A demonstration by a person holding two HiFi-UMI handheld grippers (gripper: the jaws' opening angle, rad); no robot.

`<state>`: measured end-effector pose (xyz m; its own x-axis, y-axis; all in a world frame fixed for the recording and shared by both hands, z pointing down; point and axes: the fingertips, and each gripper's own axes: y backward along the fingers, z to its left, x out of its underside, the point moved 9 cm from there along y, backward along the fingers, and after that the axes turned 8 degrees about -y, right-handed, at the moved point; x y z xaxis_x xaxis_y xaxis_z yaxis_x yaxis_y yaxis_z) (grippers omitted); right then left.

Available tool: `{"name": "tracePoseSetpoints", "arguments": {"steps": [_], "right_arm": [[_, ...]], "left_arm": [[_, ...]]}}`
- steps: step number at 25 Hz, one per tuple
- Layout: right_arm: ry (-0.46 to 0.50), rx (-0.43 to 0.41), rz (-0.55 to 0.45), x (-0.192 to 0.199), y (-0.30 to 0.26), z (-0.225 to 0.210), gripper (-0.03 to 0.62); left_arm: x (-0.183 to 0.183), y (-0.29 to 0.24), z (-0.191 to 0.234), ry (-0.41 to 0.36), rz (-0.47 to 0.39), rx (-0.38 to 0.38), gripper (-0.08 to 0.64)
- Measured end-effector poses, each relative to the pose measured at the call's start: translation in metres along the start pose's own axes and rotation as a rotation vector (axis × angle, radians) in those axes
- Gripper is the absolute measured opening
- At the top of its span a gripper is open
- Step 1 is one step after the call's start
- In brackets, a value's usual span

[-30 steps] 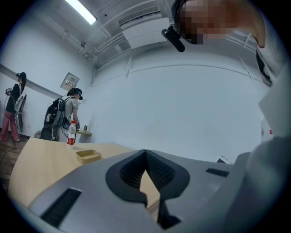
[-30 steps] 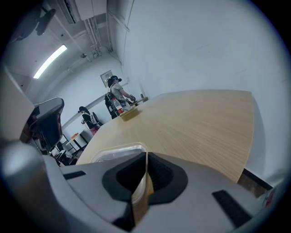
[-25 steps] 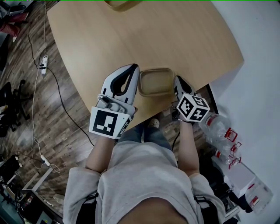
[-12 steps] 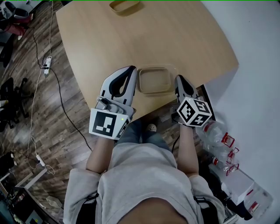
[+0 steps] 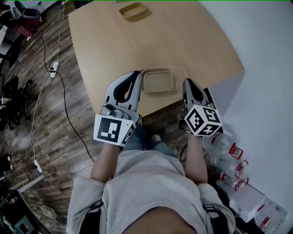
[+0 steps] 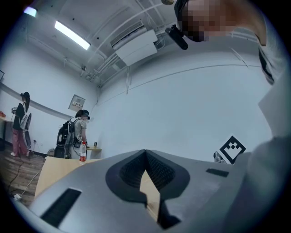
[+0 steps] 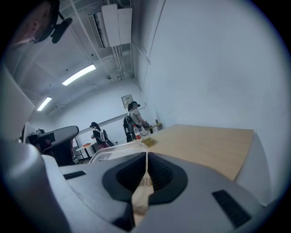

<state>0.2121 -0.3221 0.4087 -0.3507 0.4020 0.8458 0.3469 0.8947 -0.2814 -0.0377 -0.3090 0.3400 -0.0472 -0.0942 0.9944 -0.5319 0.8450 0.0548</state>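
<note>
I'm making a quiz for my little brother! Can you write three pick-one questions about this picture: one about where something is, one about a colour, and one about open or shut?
1. Where is the clear container?
A. on the floor
B. by the table's near edge, between the left gripper and the right gripper
C. on a chair

2. What colour is the small tray at the table's far end?
A. blue
B. green
C. yellowish

3. How are the left gripper's jaws?
A. together
B. wide apart
C. clamped on a bottle

Answers:
1 B: the head view shows it with a gripper at each side.
2 C: it looks tan-yellow.
3 A: the left gripper view shows the tips meeting.
</note>
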Motion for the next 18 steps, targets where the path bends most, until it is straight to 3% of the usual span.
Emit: {"name": "tracePoseSetpoints", "arguments": {"steps": [18], "right_arm": [[0.079, -0.127, -0.147, -0.029, 0.102, 0.015, 0.02]], "left_arm": [[-0.04, 0.064, -0.081, -0.058, -0.055, -0.109, 0.011]]}}
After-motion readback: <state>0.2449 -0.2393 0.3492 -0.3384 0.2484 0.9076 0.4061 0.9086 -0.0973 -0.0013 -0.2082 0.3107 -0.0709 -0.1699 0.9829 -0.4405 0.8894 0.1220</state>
